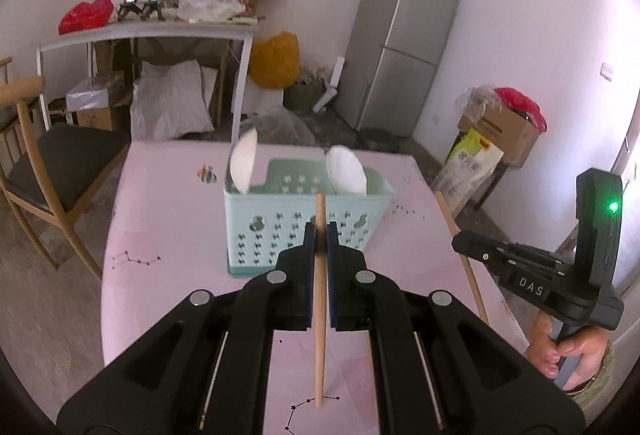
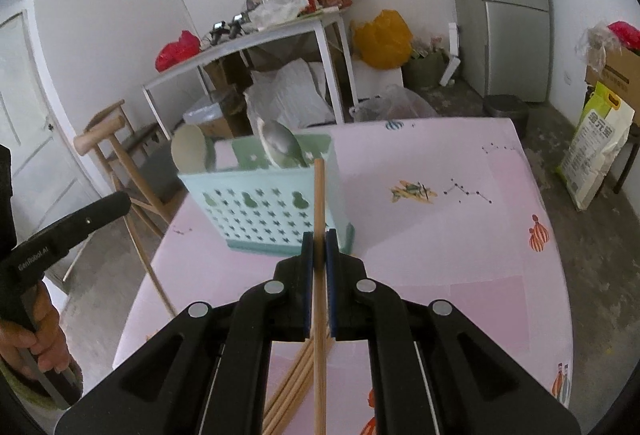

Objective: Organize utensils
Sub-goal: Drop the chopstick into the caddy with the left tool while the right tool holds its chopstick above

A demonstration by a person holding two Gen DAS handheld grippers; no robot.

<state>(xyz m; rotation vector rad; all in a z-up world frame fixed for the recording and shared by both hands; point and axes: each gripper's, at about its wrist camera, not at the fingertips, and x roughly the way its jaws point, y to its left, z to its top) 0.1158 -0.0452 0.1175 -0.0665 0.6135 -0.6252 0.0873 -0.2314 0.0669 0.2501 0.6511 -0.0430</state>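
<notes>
A: What were the left tongs [image 1: 320,231] doing?

B: They were squeezed shut on one stick [image 1: 319,299]. The stick stood almost straight up between the blue pads [image 1: 308,255]. Its top poked out above the tips, and its bottom hung over the pink table [image 1: 168,235].

A: And the right tongs [image 2: 319,241]?

B: Same thing. They were pinched shut on another stick [image 2: 319,275], and that one stood straight up too.

A: Where was the basket [image 1: 280,231]?

B: It sat on the table, just past the tips of both tongs. It was light green with little holes. Two white spoons [image 1: 346,171] stuck up out of it. From the right side I could see a shiny spoon [image 2: 280,145] in there as well.

A: Were there more sticks?

B: Yes. A bunch of sticks [image 2: 296,383] lay flat on the table, under the right tongs.

A: How were the hands?

B: Both tongs pointed forward and a bit down, toward the basket. The right hand [image 1: 568,351] was wrapped around its handle at the table's edge. The left hand [image 2: 36,347] gripped its handle too, off to the side of the table.
</notes>
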